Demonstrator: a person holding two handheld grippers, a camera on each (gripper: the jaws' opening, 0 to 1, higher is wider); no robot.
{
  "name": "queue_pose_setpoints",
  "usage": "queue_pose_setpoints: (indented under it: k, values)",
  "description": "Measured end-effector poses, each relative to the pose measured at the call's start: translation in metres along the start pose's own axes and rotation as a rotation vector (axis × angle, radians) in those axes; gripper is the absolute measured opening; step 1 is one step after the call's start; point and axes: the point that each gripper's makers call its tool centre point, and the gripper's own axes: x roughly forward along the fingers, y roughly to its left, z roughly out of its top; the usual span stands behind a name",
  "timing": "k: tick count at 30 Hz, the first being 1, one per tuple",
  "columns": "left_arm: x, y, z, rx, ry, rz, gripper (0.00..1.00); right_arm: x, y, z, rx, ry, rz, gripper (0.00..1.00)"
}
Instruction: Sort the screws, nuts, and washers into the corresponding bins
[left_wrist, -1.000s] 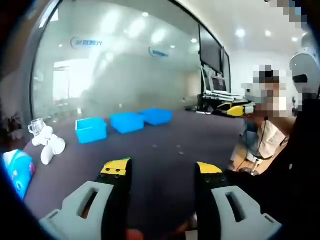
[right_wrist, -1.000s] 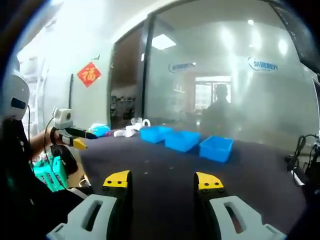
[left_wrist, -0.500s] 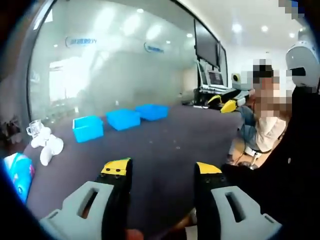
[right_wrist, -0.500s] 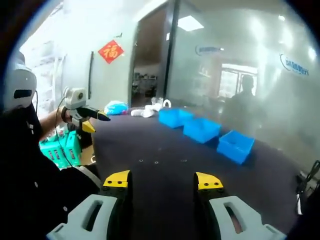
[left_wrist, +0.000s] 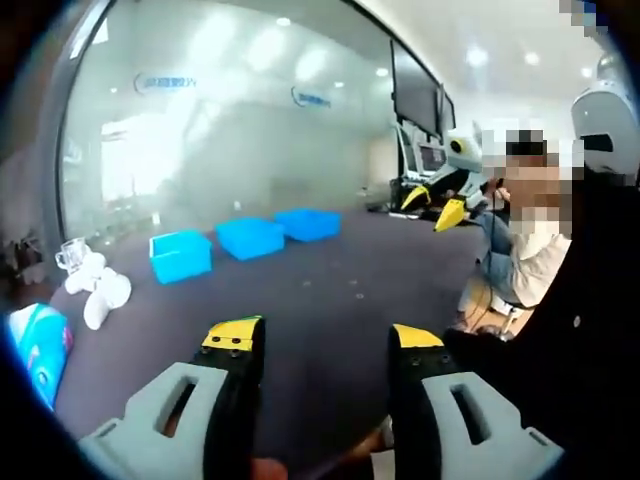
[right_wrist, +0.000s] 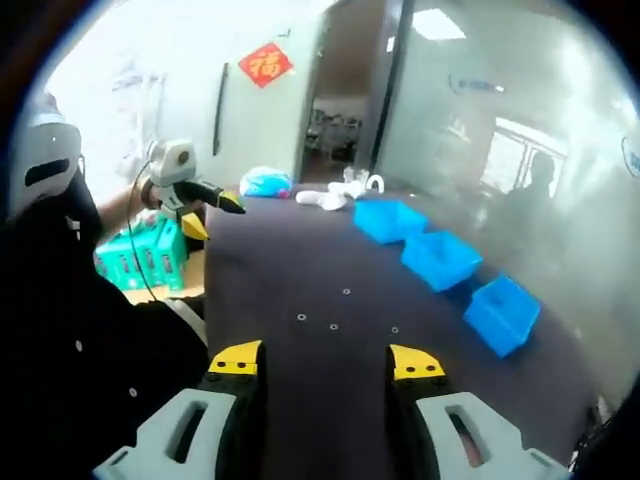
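**A:** Jaws first, left side. I see the left gripper (left_wrist: 325, 335) spread wide, yellow tips apart, nothing between them, held above the dark table (left_wrist: 330, 300). What do you get on yours?

**B:** Same on the right gripper (right_wrist: 325, 360): jaws parted, empty, over the table (right_wrist: 290, 270). I also catch the left gripper (right_wrist: 205, 200) off to the side of my view, held at the table's edge near a green crate (right_wrist: 150, 260); from here I cannot tell how its jaws stand.

**A:** And I see the right gripper (left_wrist: 435, 205) across the table in the left gripper view, yellow tips pointing down, beside the person (left_wrist: 525, 250).

**B:** Hardware next. Small pieces (right_wrist: 333, 326) lie scattered on the cloth just ahead of my jaws, a few specks well apart from each other. Too small for me to tell screws from nuts or washers.

**A:** I get the same specks (left_wrist: 355, 293) mid-table, no better.

**B:** Bins: three blue bins (right_wrist: 440, 258) in a row past the pieces, toward the glass wall (right_wrist: 500, 150).

**A:** I have the blue bins (left_wrist: 250, 238) side by side at the far edge. Beside the nearest one, white objects (left_wrist: 95, 290) and a blue packet (left_wrist: 35, 345).

**B:** I see white objects (right_wrist: 335, 195) at the table's far end, a blue bundle (right_wrist: 265, 182) just beside them, and a red sign (right_wrist: 265, 62) on the wall above.
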Motion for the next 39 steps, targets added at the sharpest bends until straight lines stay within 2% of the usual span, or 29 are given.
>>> queue_pose_setpoints:
  k: [10,12,14,15,21,28,39]
  values:
    - [-0.003,0.002,-0.005,-0.005,0.012,0.009,0.46,0.022,0.013,0.011,-0.094,0.086,0.104,0.41]
    - [-0.004,0.0,-0.005,-0.003,0.013,0.006,0.46,0.025,0.008,0.013,-0.111,0.101,0.126,0.41]
    - [-0.003,-0.002,-0.005,-0.001,0.015,0.003,0.46,0.031,0.012,0.014,-0.151,0.128,0.158,0.4]
    - [-0.003,-0.002,-0.005,0.0,0.017,0.004,0.46,0.035,0.008,0.015,-0.166,0.132,0.168,0.39]
    - [-0.002,-0.005,-0.008,0.006,0.032,0.005,0.46,0.055,0.014,0.02,-0.212,0.176,0.241,0.36]
    - [-0.002,-0.007,-0.006,0.013,0.032,0.013,0.46,0.075,0.021,0.018,-0.26,0.258,0.334,0.32]
    - [-0.005,-0.006,-0.01,0.006,0.038,0.04,0.45,0.104,0.035,0.003,-0.35,0.371,0.426,0.26]
